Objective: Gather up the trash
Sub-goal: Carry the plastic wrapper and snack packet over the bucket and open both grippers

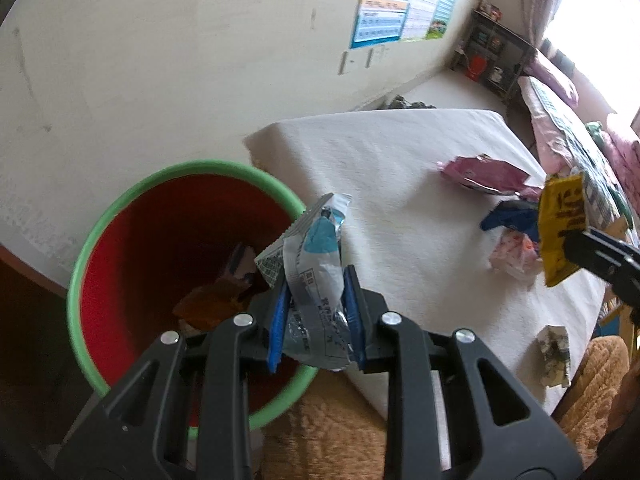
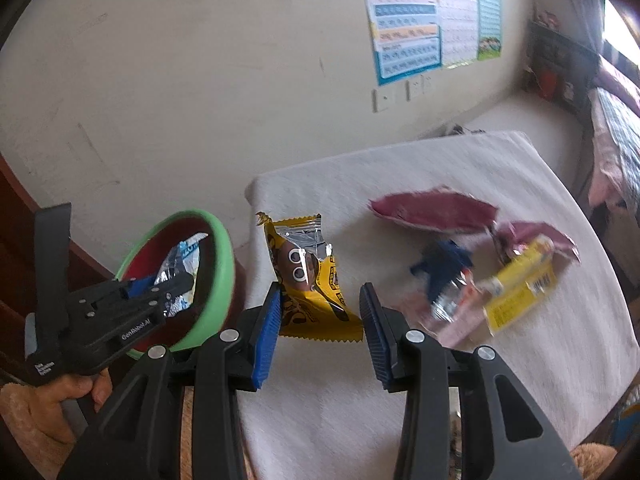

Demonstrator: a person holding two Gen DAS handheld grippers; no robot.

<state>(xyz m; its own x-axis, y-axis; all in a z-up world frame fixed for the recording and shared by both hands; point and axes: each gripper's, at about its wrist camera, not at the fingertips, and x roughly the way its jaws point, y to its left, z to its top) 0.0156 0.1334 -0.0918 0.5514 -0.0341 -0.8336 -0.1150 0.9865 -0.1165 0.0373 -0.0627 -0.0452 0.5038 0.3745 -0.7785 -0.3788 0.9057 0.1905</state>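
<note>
blue-padded fingers of the left gripper [image 1: 316, 300] clamp a crumpled silver and blue wrapper [image 1: 316, 264], which sticks up between the pads and hangs over the mouth of the bin [image 1: 86, 264]. that bin is red inside with a green rim, stands on the floor just beside the table's near-left corner, and already has brown and dark wrappers lying at the bottom. beyond it rises a cream wall with a blue chart [image 1: 384, 8] pinned high up.

from the right wrist view, the right gripper [image 2: 320, 300] has its jaws spread wide apart, yet a yellow snack wrapper [image 2: 308, 280] with cartoon eyes sits against the left pad; whether that pad alone holds it cannot be told. in the left wrist view the same yellow wrapper shows at the right edge, raised above the white cloth-covered table [image 1: 384, 168] at the tip of the black gripper.

further out on the cloth lie a maroon foil bag [image 2: 432, 212], a dark blue wrapper [image 2: 444, 268], a pale pink wrapper [image 1: 514, 256] just beside the blue one, a yellow packet [image 2: 520, 292] blurred in the right view, and a small crumpled grey scrap [image 1: 554, 354] near the table's right edge.
</note>
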